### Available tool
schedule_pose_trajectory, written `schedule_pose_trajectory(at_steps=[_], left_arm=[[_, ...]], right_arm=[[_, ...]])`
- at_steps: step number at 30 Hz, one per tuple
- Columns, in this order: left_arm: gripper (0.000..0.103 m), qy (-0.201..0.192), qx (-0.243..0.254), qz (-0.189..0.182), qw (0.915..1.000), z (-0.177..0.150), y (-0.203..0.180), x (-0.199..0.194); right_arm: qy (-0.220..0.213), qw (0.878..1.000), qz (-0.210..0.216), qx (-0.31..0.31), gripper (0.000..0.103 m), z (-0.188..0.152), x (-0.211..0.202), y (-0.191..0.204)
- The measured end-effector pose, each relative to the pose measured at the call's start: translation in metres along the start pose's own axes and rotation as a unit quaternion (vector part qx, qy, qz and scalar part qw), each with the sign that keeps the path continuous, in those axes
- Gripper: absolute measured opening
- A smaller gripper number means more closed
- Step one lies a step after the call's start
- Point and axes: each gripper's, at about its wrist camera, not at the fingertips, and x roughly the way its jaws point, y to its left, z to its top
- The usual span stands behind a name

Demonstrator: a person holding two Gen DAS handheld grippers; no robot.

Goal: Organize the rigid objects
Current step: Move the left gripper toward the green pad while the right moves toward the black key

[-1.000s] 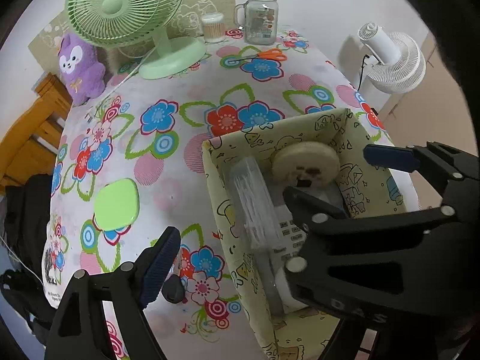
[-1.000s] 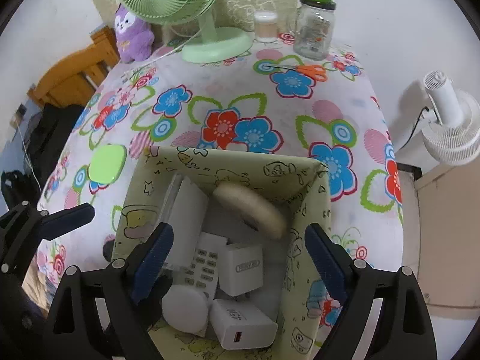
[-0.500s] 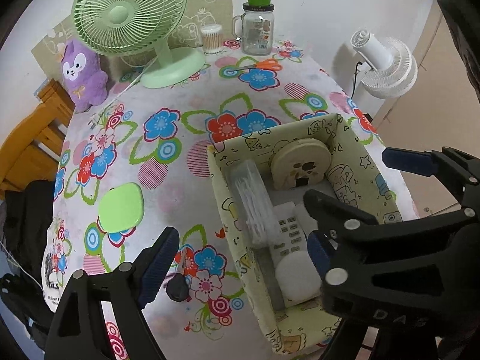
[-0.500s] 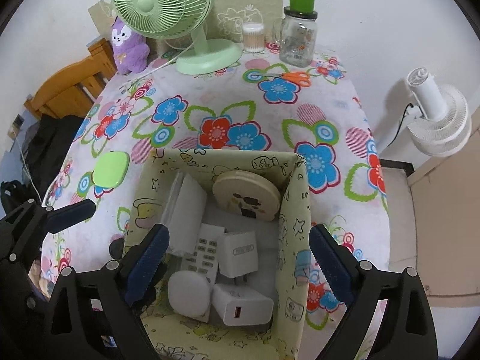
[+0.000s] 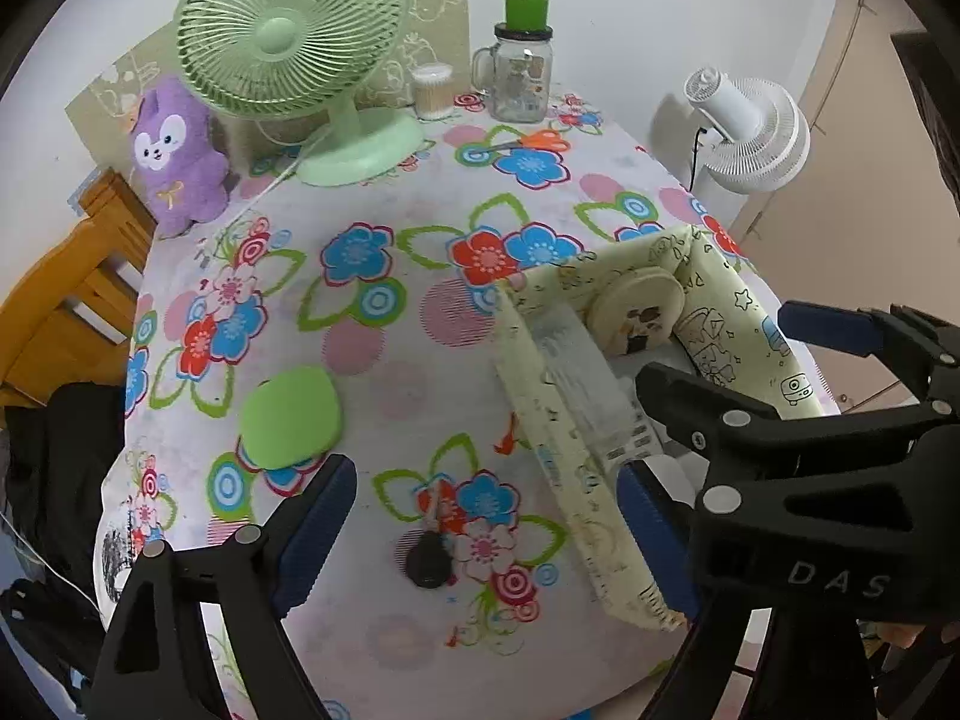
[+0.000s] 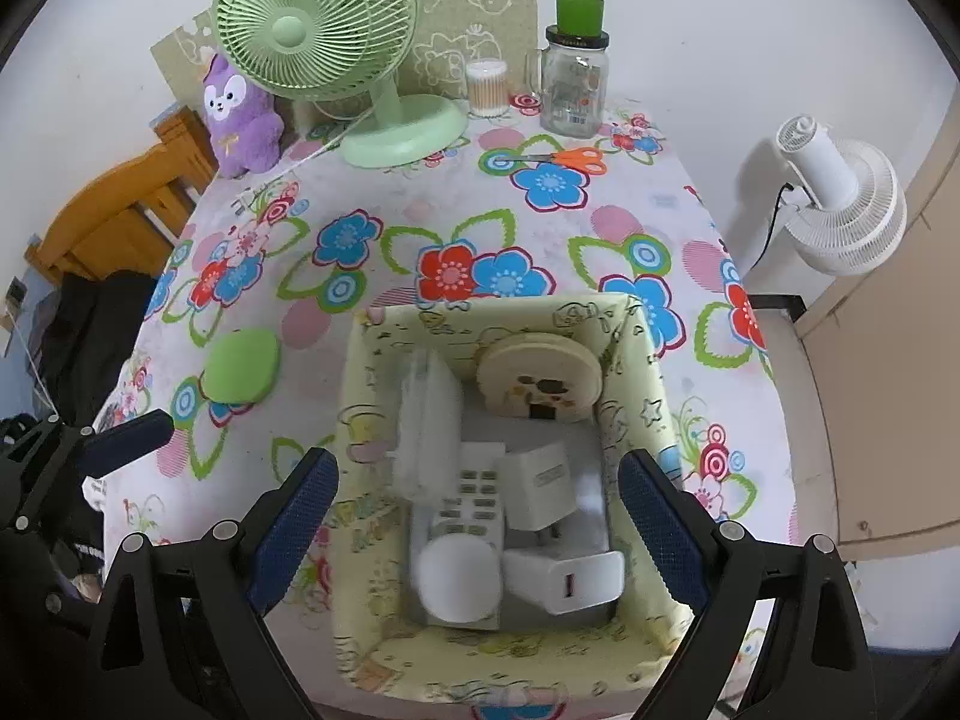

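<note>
A pale yellow cartoon-print fabric box stands on the flowered tablecloth. It holds a round beige disc, a clear case of white sticks, a white remote, two white chargers and a white round item. My right gripper hovers open above the box, a finger over each side wall, gripping nothing. My left gripper is open over the cloth just left of the box, above a small black object. A flat green piece lies further left.
At the back stand a green desk fan, a purple plush, a cotton-swab tub, a glass jar with a green cap and orange scissors. A white floor fan is off the right edge, a wooden chair at left.
Both grippers have risen and drawn back, so the box looks smaller. The left gripper shifted left off the box's wall to the cloth. The right gripper's jaws spread a little wider.
</note>
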Motion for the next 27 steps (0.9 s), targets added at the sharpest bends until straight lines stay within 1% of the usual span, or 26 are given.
schedule_pose_trajectory(at_steps=[9,15,21,27], left_arm=[[0.091,-0.012,0.006,-0.003,0.9999,-0.006,0.022,-0.012],[0.091,-0.02,0.011,-0.007,0.9997,-0.01,0.035,-0.021],[0.091,-0.028,0.017,-0.005,0.9994,-0.012,0.051,-0.029],[0.091,-0.035,0.034,-0.008,0.9988,-0.016,0.065,-0.035]], right_arm=[[-0.018,1.0,-0.01,-0.001,0.096,0.0,-0.013,0.028],[-0.031,0.999,-0.024,-0.008,0.096,0.001,-0.021,0.044],[-0.04,0.999,-0.025,-0.003,0.096,0.0,-0.027,0.061],[-0.045,0.999,-0.027,0.008,0.096,-0.004,-0.032,0.079]])
